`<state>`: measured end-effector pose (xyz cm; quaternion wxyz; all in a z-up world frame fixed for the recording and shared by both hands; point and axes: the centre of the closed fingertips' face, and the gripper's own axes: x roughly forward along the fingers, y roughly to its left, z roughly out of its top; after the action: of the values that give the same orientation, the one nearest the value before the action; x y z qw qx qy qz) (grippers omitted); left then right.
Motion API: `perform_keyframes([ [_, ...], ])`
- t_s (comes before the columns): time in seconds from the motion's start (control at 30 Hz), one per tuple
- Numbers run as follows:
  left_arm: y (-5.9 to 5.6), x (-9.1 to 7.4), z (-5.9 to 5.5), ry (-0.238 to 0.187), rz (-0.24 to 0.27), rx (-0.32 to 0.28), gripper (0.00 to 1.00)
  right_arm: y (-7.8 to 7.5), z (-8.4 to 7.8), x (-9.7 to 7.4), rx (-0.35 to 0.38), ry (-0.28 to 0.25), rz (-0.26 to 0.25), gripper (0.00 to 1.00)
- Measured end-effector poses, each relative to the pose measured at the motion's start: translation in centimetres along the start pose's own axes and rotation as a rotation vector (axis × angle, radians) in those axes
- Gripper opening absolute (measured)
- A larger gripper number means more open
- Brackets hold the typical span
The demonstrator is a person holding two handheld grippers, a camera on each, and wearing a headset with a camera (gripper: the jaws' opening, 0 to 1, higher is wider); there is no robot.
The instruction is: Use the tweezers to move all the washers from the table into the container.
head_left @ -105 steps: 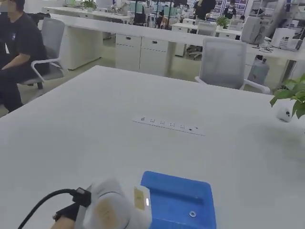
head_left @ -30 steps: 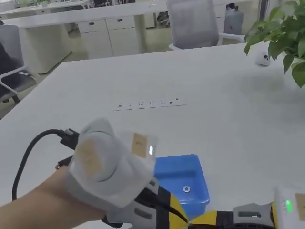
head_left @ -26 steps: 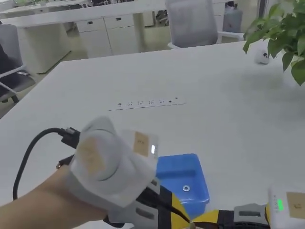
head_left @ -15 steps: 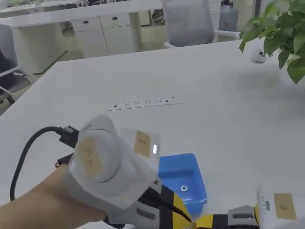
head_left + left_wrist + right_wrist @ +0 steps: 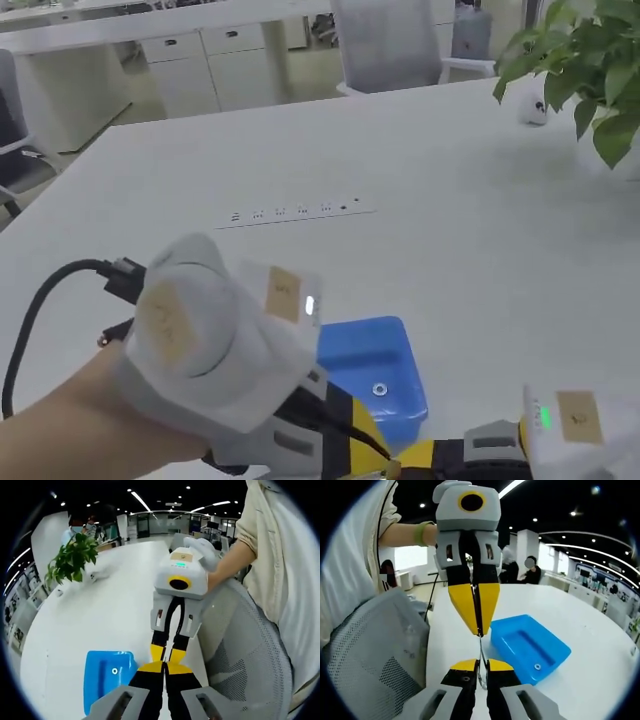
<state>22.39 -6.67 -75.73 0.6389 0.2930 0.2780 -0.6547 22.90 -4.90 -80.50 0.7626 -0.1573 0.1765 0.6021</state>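
Near the front edge of the table point(image 5: 450, 240), the two grippers meet tip to tip with the tweezers point(image 5: 481, 650) between them. The right gripper point(image 5: 480, 667) has its jaws clamped on the tweezers' nearer part. The left gripper point(image 5: 479, 626) has its jaws pressed together right at the far end, though whether they pinch it I cannot tell. Just beside them sits the blue container point(image 5: 365, 326), with one washer point(image 5: 379, 389) lying flat on its floor. The tweezers look thin, springy and slick, so they should probably be gripped across both arms about midway, where a squeeze closes the tips without twisting. Washers are likely light, hard and flat, apt to skid; taking one by the rim through its hole seems safest.
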Motion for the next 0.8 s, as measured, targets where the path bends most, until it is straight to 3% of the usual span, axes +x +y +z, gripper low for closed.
perform_keyframes([
  [0.07,0.01,0.28,-0.5,0.018,-0.006,0.004,0.0,0.04,-0.54,0.15,-0.002,0.021,0.003,0.03],
  [0.13,0.01,0.39,-0.12,-0.01,-0.017,-0.028,0.0,0.01,-0.83,0.3,0.01,0.026,0.004,0.03],
  [0.33,0.07,0.56,0.16,0.002,-0.015,-0.034,0.0,0.03,-0.88,0.38,0.033,0.025,0.011,0.03],
  [0.5,0.24,0.7,0.15,-0.005,-0.018,-0.03,0.0,0.29,-0.94,0.82,-0.024,0.047,0.006,0.03],
  [0.67,-0.11,0.37,-0.04,0.017,-0.019,0.006,0.0,0.15,-0.84,0.79,-0.027,0.047,0.003,0.03],
  [0.8,-0.07,0.19,0.0,0.012,-0.017,0.001,0.0,0.27,-0.62,0.75,-0.056,0.047,0.0,0.03],
])
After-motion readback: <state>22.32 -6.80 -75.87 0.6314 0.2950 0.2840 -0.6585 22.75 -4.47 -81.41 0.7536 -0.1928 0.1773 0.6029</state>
